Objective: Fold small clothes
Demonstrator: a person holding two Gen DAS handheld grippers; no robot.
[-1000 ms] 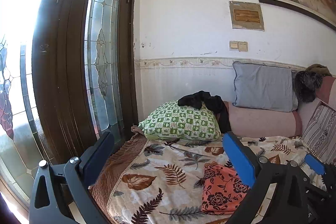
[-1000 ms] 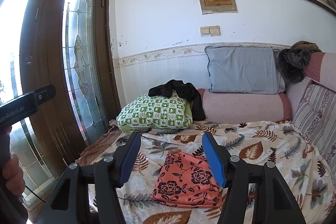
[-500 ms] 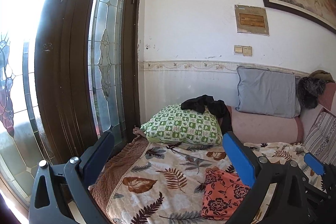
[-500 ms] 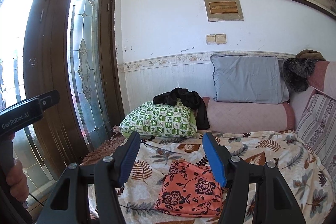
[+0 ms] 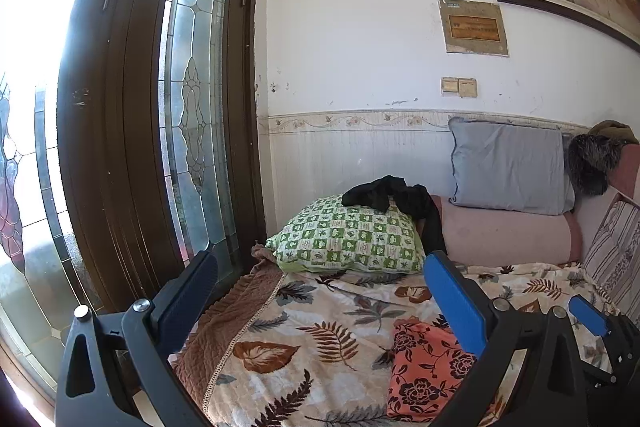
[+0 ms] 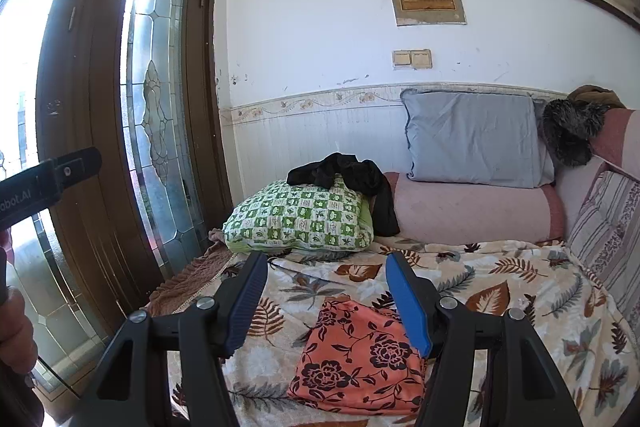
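An orange flowered cloth [image 6: 360,355] is seen lying on the leaf-patterned bedspread [image 6: 500,291], in front of the green checked pillow [image 6: 300,219] and nearer the camera than it. It appears to be already folded into a flat, roughly square packet, with tidy edges on the sides that can be seen; this piece is judged to be done, or close to done. A black garment [image 6: 344,177] is left crumpled on top of the green checked pillow, one end hanging down behind it towards the pink bolster [image 6: 472,211]. It is judged to be the piece not yet folded, though whether it belongs to the task cannot be told.

The right tool [image 6: 324,299] is held above the orange cloth with its jaws standing apart, and nothing is gripped between them. The left tool [image 5: 320,291] is held to the left of the cloth, on the side of the green checked pillow nearest the glass door [image 5: 192,115]; its jaws are wide apart and empty. Neither tool is touching any cloth.
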